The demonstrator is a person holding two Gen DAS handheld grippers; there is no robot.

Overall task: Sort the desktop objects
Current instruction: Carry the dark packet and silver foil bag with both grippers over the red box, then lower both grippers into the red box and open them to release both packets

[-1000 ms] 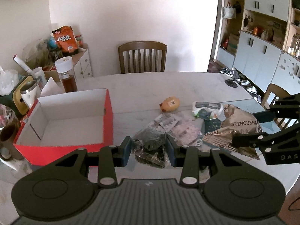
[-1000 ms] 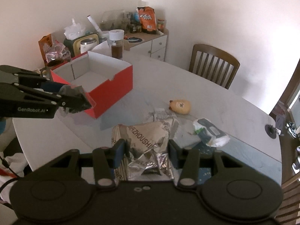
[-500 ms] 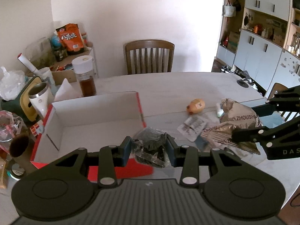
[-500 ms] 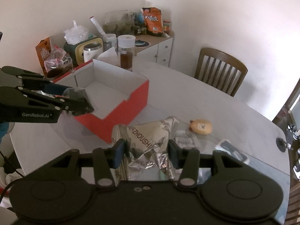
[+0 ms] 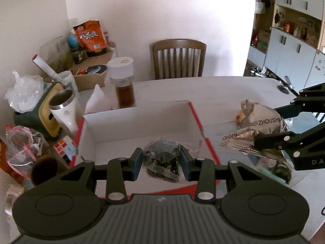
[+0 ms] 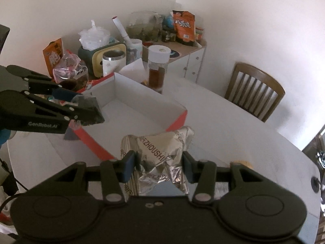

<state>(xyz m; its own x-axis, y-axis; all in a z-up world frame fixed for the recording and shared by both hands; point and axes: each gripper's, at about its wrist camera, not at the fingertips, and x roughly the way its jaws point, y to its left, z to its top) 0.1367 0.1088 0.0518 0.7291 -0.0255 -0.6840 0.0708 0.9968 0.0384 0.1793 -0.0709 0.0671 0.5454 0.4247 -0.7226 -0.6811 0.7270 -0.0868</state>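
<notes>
My left gripper (image 5: 161,163) is shut on a clear bag of dark dried stuff (image 5: 162,162) and holds it over the near edge of the open red box with a white inside (image 5: 142,126). In the right wrist view the left gripper (image 6: 89,109) and its dark bag (image 6: 90,111) hang over the box's left side (image 6: 130,109). My right gripper (image 6: 159,165) is shut on a crumpled silver snack bag (image 6: 162,152), held above the table just right of the box. The silver bag also shows in the left wrist view (image 5: 262,126).
A brown-liquid jar with a white lid (image 5: 122,81), a white tumbler (image 5: 64,109), a puzzle cube (image 5: 64,148) and plastic bags crowd the box's far and left sides. A wooden chair (image 5: 178,59) stands behind the white table (image 5: 213,89). A small orange toy (image 6: 242,163) lies right.
Both grippers have moved left toward the red box with their bags. The left gripper's dark bag now hangs over the box's inside; the silver bag has come close to the box's right wall.
</notes>
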